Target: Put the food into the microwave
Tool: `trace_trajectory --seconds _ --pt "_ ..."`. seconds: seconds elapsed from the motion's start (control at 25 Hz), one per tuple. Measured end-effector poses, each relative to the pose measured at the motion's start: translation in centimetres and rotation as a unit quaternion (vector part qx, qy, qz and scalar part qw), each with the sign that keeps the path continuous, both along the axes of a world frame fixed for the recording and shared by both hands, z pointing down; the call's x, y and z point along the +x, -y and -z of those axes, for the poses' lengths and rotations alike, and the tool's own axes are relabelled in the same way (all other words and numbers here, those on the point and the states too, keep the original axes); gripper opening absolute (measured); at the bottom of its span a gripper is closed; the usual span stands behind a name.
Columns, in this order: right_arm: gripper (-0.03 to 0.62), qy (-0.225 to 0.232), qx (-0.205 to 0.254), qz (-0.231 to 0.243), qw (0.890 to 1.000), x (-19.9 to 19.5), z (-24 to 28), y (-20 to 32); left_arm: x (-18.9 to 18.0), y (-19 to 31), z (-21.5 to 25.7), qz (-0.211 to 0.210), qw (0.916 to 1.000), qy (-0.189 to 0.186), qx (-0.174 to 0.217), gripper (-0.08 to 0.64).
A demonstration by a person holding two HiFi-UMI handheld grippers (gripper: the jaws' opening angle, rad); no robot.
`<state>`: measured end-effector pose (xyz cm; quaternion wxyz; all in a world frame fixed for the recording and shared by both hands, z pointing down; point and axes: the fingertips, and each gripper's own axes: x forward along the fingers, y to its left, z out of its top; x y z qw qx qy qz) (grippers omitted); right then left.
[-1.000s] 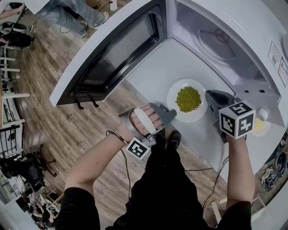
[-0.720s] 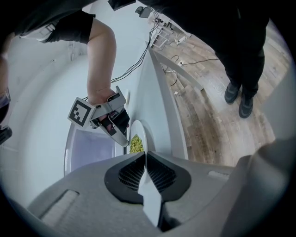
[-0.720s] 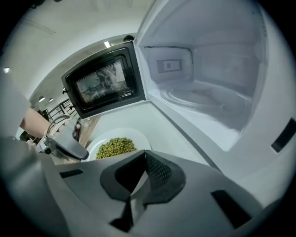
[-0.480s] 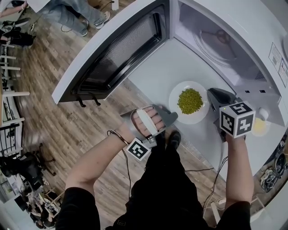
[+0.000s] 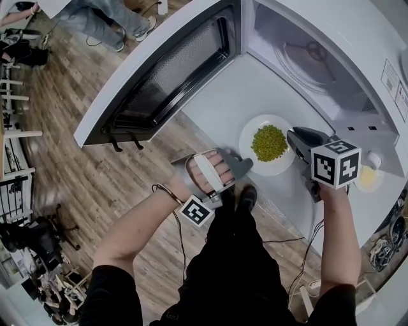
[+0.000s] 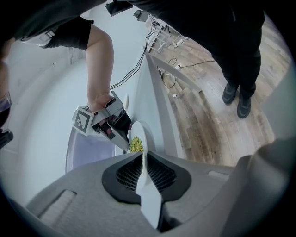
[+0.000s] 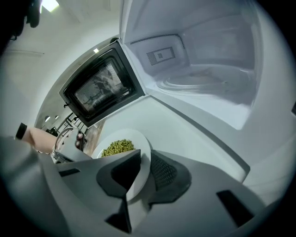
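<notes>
A white plate of green peas sits on the white counter before the open microwave. My left gripper is shut on the plate's near-left rim; in the left gripper view the plate is pinched edge-on between the jaws of that gripper. My right gripper is at the plate's right rim. Its jaws have just been opening, and in the right gripper view the plate's rim stands between the jaws of that gripper with a gap beside it.
The microwave door swings out to the left, over the wooden floor. A glass turntable lies inside the cavity. A small yellow thing rests on the counter at right. A person stands far back left.
The right gripper's marker cube has rolled and shifted slightly left and up. The plate and the left gripper stay where they were.
</notes>
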<state>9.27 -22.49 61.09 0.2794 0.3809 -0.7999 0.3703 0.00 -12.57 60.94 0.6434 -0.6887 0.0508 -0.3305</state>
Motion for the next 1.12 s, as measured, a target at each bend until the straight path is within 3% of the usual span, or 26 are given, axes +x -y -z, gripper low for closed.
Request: trace_trajectory --seconds 0.28,0.56,0.68,0.88,1.12 --pt "0.077 -0.006 0.008 -0.001 1.0 0.0 0.0 0.1 0.2 -0.2 0.0 0.018 0.9996 0.004 -0.023 0.021" --pt "0.08 -0.014 0.02 0.01 1.0 -0.1 0.1 0.1 0.6 -0.5 1.4 0.026 0.9989 -0.035 -0.015 0.012" --pt "0.078 -0.015 0.032 -0.006 0.999 0.4 0.2 0.4 0.8 -0.7 1.9 0.024 0.9989 -0.038 -0.013 0.012" --pt "0.078 -0.032 0.069 -0.037 0.996 1.9 0.8 0.1 0.7 -0.6 2.4 0.024 0.9993 -0.029 0.005 0.012" --pt "0.077 -0.057 0.158 -0.032 0.985 2.2 4.9 -1.3 0.9 0.0 4.2 0.033 0.9988 -0.028 0.023 0.012"
